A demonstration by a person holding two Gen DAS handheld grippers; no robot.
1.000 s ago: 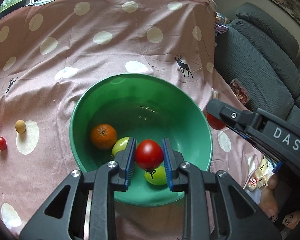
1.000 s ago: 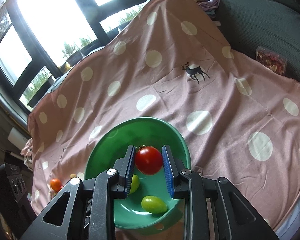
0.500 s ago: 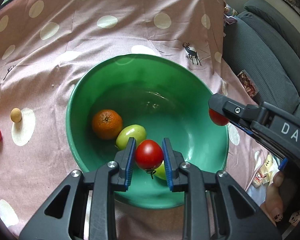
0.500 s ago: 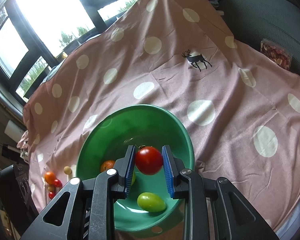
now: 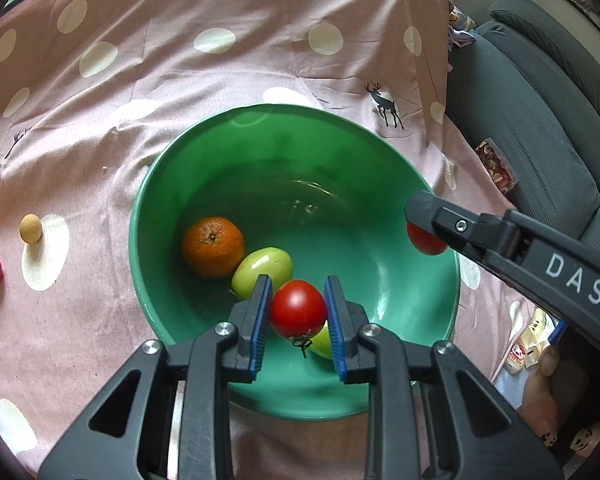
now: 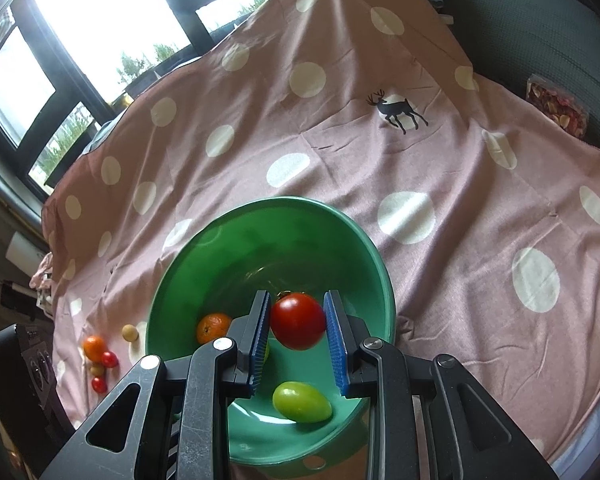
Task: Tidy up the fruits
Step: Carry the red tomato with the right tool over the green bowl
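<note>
1. Green bowl [image 5: 152, 200] on the dotted surface [image 5: 220, 80] fills more of both views than a second ago, holding an orange [image 5: 213, 246] and two green fruits [image 5: 262, 266].
2. Left gripper [image 5: 298, 312] fingers stay clamped on a red tomato [image 5: 298, 308] over the bowl's near side.
3. Right gripper [image 6: 298, 322] likewise grips its tomato [image 6: 298, 321] above the right rim; release looks imminent.

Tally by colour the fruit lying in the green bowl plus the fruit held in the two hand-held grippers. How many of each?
Red round tomatoes: 2, one clamped in the left hand-held gripper, one in the right hand-held gripper
Orange mandarin, in the green plastic bowl: 1
Green oval fruits, in the bowl: 2
Total: 5
</note>
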